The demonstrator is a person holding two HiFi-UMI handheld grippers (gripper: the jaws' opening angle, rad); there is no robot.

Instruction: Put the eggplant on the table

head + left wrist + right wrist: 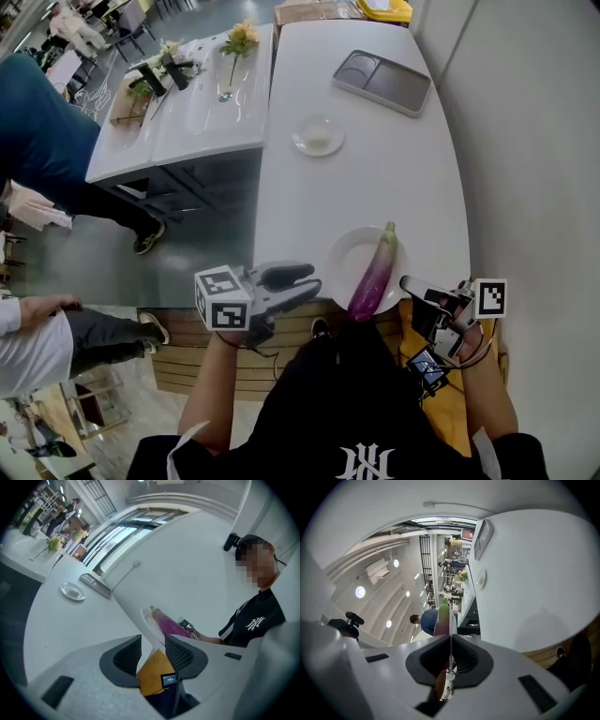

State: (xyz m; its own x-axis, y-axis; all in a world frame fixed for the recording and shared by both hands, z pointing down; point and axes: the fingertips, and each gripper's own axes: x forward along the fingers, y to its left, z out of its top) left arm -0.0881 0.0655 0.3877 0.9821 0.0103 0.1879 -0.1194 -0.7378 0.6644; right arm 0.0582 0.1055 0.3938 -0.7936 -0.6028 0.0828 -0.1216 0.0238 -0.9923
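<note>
Left claw (315, 280) gapes empty just beside the plate (342, 255); right claw (410, 285) is clamped on the plate's right rim.
The eggplant (373, 274) lies on the plate at the table (375, 178) near edge, its lower end past the rim; open white surface runs on to a saucer (318, 136) and tray (382, 82) well beyond.

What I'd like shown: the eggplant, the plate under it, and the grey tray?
eggplant (375, 272), head view, middle of its purple body.
plate (341, 266), head view, bare left part beside the eggplant.
grey tray (401, 91), head view, floor of its larger compartment.
</note>
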